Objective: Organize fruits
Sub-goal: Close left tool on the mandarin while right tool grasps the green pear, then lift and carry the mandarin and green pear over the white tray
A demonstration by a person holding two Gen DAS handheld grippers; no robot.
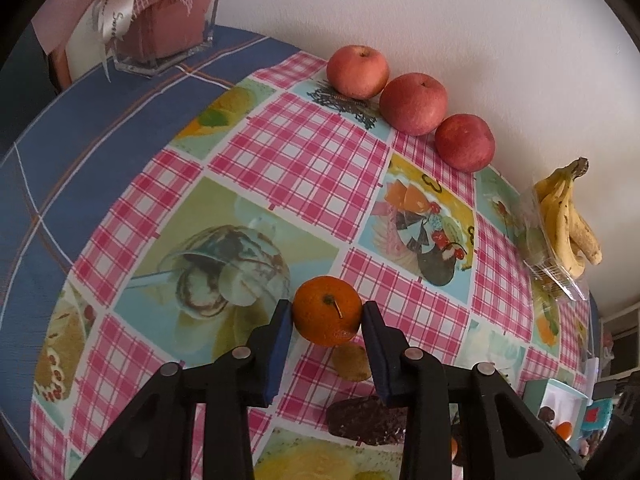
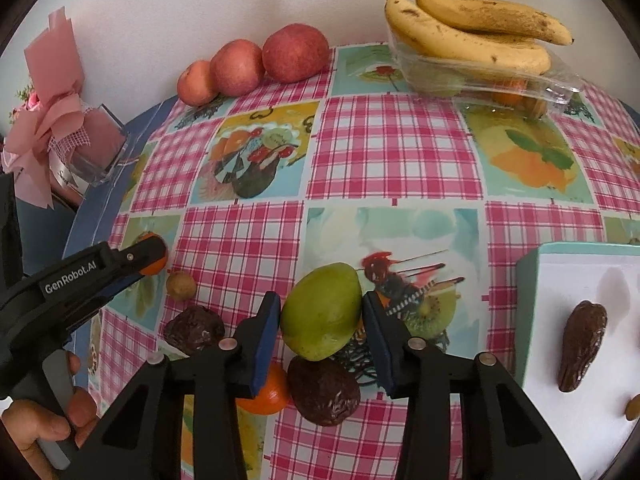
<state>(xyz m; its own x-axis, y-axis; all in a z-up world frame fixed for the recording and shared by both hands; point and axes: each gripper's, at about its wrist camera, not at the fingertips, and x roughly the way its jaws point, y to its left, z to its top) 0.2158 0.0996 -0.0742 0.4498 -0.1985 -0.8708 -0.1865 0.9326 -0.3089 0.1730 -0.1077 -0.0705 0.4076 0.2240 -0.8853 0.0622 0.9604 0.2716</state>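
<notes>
Left gripper (image 1: 327, 314): blue pads closed onto a small round orange mandarin with a stem (image 1: 327, 310), one pad on each flank, apparently raised off the cloth, probably for carrying to its group.

Right gripper (image 2: 320, 320): pads pinching a smooth green mango (image 2: 320, 316) across its width, held above a wrinkled dark-purple passion fruit (image 2: 324, 390).

Beyond, on the pink-checked oilcloth (image 2: 392, 140): three red apples (image 2: 256, 64) lined along the wall, already sorted by the look of it. Spotted yellow bananas (image 2: 468, 28) rest on a clear plastic punnet (image 2: 556, 90). A white box with teal rim (image 2: 536, 264) holds a brown date (image 2: 582, 344).

3 apples (image 1: 413, 104), 2 oranges (image 1: 327, 310), 1 mango (image 2: 321, 317)
</notes>
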